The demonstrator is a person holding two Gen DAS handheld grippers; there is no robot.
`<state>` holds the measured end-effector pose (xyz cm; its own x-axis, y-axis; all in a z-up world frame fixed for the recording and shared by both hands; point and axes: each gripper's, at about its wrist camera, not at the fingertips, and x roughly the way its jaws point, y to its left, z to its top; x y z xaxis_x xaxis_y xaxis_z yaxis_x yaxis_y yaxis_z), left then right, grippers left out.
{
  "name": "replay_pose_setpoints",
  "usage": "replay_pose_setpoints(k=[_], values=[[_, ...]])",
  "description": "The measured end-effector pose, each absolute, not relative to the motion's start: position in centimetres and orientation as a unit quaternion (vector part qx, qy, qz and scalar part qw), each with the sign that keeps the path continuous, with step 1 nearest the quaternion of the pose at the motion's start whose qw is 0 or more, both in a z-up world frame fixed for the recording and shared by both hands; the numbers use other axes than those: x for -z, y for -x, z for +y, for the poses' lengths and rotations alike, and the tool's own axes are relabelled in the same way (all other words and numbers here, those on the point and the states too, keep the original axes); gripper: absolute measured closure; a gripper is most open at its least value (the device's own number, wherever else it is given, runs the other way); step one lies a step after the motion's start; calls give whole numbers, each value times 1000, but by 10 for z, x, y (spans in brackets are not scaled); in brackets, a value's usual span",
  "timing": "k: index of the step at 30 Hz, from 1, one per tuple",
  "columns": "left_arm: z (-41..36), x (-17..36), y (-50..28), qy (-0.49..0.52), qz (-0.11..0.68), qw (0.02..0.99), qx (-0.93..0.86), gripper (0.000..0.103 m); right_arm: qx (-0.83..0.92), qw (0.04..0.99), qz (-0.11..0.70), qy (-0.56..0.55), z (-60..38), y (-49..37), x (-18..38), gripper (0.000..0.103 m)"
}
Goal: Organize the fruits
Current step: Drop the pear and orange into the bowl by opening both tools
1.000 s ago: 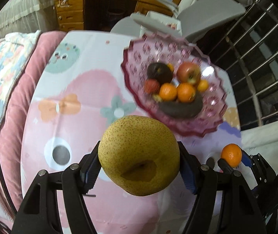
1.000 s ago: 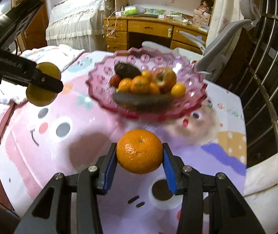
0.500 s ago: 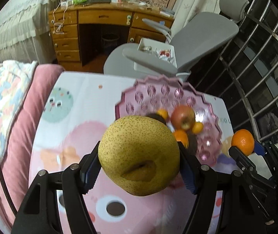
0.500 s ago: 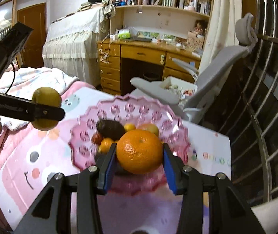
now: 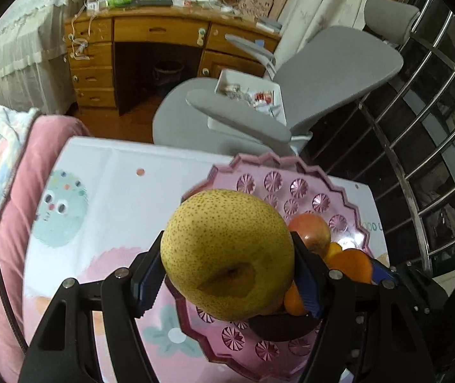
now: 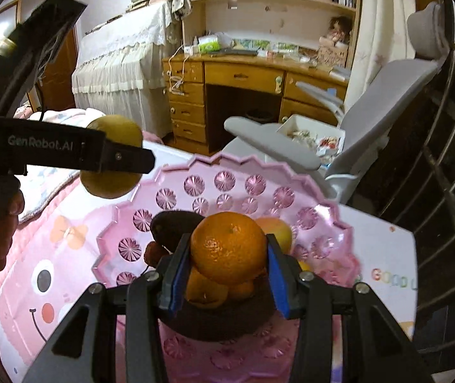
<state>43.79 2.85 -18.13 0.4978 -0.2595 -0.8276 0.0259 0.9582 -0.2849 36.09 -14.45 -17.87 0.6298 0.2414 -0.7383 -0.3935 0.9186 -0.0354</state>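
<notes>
Both grippers are loaded: the left gripper (image 5: 229, 268) has its fingers (image 5: 146, 276) spread wide and clamped on the flanks of a speckled yellow pear (image 5: 227, 253), while the right gripper (image 6: 226, 269) pinches an orange (image 6: 228, 246) between its blue-padded fingers (image 6: 277, 282). Beyond and beneath both sets of fingertips lies the pink scalloped fruit bowl (image 6: 227, 185) on the cartoon-printed surface (image 5: 106, 191), holding an apple (image 5: 312, 231), smaller oranges (image 6: 206, 289) and a dark fruit (image 6: 171, 226) just past the right fingers.

Pink fruit bowl (image 6: 339, 223) on cartoon-print tabletop (image 5: 115, 198)
</notes>
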Motion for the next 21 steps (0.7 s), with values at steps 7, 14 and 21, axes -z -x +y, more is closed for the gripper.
replay_pose_setpoints(k=[7,14,21], values=[[26,208,-445,135,519,840,82,33,-186,885,414,105,-131,-376,204,58],[33,202,-439,152,500,847,94,23,-169,889,412,111,-128,-368,205,36],[47,183,-413,149,481,857,107,17,-142,893,415,106,-127,-347,196,36]])
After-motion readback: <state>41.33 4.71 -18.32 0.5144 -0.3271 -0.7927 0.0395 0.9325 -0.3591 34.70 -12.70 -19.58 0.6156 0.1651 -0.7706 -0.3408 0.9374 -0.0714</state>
